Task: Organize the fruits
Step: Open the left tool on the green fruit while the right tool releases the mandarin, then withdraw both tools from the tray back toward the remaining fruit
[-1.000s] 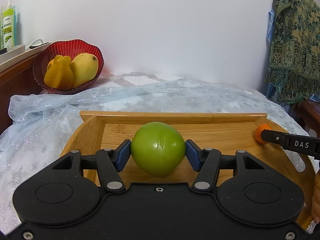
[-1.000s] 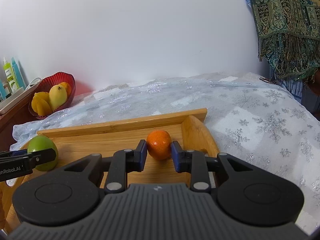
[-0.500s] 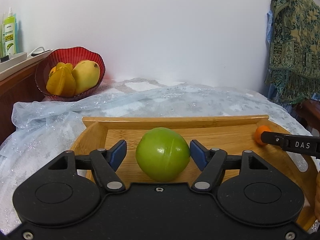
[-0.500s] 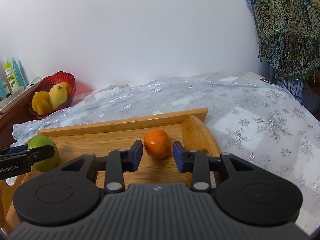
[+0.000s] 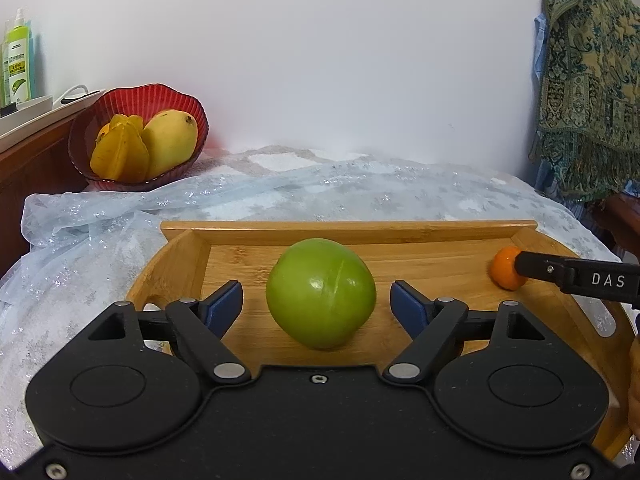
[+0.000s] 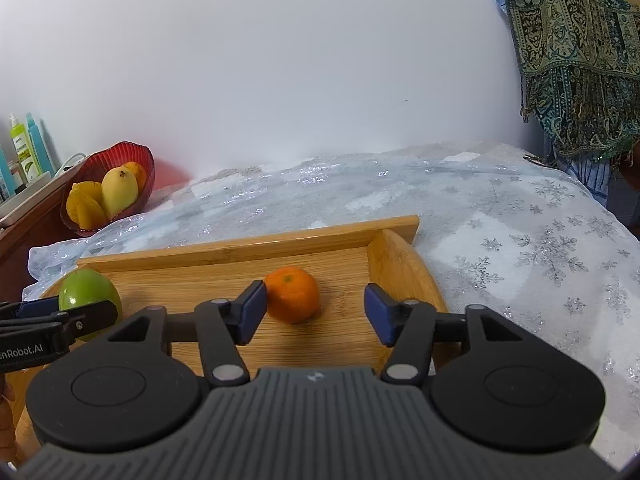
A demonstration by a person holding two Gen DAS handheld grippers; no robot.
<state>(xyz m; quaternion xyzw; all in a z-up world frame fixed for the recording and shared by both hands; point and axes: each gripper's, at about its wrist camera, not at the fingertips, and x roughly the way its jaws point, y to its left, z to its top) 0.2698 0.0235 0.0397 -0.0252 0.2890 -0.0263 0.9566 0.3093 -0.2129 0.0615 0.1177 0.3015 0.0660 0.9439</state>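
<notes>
"DAS" marks right gripper [image 6: 316, 312]; both grippers' fingers opening, fruits released.

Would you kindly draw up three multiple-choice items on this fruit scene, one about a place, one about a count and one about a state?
1. Where does the green fruit sit?
A. in the red bowl
B. on the wooden tray
C. on the cloth

2. How many fruits lie on the tray?
A. one
B. two
C. four

3. How does the left gripper stand to the green fruit?
A. clamped on it
B. pads clear of it on both sides
C. lifted high above it

Answers:
1. B: it rests on the tray's floor, while the bowl sits far back on the left.
2. B: only the green fruit and the orange are on it.
3. B: wood shows between each blue pad and the fruit as the jaws are opening.
</notes>
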